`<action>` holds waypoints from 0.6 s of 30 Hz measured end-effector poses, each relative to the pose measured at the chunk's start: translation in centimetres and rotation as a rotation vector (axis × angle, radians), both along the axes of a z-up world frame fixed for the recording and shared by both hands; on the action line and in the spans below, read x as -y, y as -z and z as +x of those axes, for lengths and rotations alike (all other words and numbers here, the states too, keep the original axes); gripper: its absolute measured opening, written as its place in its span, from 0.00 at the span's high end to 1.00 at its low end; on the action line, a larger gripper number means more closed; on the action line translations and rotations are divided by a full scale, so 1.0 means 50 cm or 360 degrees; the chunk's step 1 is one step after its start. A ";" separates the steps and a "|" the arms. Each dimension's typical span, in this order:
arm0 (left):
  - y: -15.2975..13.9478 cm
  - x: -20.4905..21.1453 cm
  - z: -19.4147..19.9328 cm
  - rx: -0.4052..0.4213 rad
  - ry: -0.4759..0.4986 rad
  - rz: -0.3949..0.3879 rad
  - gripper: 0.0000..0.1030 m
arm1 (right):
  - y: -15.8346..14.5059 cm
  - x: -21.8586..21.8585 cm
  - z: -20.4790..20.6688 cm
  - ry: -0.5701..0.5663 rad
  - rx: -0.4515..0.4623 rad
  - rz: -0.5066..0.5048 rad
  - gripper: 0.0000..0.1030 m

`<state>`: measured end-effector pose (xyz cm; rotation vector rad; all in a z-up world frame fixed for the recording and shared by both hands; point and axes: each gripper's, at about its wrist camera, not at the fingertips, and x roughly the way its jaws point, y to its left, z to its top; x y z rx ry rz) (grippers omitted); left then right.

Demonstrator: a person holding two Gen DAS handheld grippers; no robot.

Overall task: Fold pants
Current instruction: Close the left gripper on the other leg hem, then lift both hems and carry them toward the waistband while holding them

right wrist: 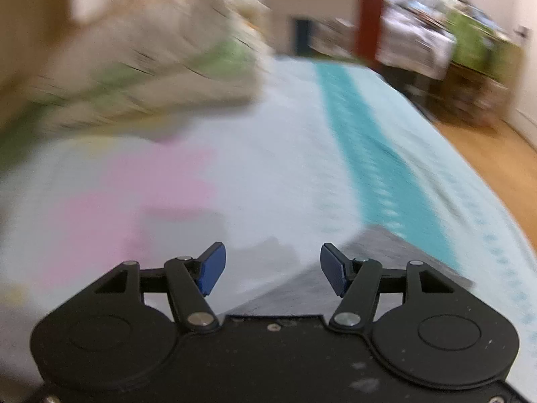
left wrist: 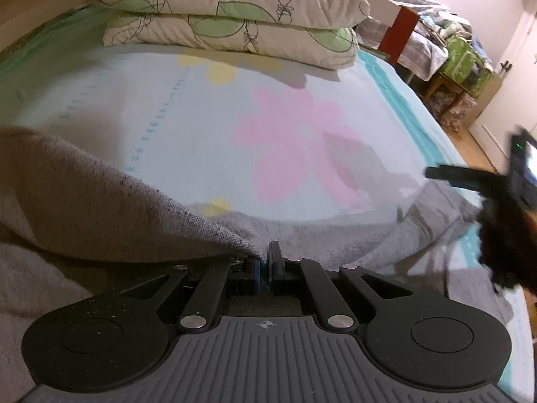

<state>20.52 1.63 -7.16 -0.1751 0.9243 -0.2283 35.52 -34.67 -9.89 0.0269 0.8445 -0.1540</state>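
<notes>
Grey pants (left wrist: 100, 201) spread across the bed (left wrist: 188, 107), one edge lifted in a fold. Left gripper (left wrist: 265, 262) clamped tight on that raised fabric edge. Right gripper (right wrist: 272, 268) spread wide with nothing between the blue pads (right wrist: 213, 268), above bedsheet and a grey corner of cloth. Stacked pillows (left wrist: 235, 20) beyond, near the headboard.

two pillows (left wrist: 231, 16) (stacked), one pants (left wrist: 100, 208), two tongs (left wrist: 265, 268)
</notes>
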 end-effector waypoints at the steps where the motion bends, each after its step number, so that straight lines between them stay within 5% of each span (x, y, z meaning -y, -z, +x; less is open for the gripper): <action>1: 0.003 -0.001 -0.006 0.0005 0.0002 0.0003 0.96 | 0.012 0.000 0.017 0.0066 -0.0047 0.0013 0.37; 9: 0.006 0.001 -0.021 0.0059 0.0011 0.0000 0.96 | 0.089 -0.007 0.087 0.0368 -0.0370 -0.0194 0.43; 10: 0.007 0.000 -0.022 0.0058 0.0013 -0.0006 0.96 | 0.085 0.003 0.079 0.0379 -0.0372 -0.0171 0.48; 12: 0.011 -0.004 -0.028 0.0053 0.0013 -0.0024 0.96 | 0.076 0.023 0.069 0.0350 -0.0423 -0.0085 0.96; 13: 0.011 -0.006 -0.030 0.0057 0.0011 -0.0028 0.96 | 0.068 0.030 0.062 0.0335 -0.0426 -0.0067 0.95; 18: -0.035 -0.015 -0.047 0.0211 0.0008 -0.0016 0.96 | -0.071 0.078 -0.013 0.0229 -0.0098 0.0084 0.96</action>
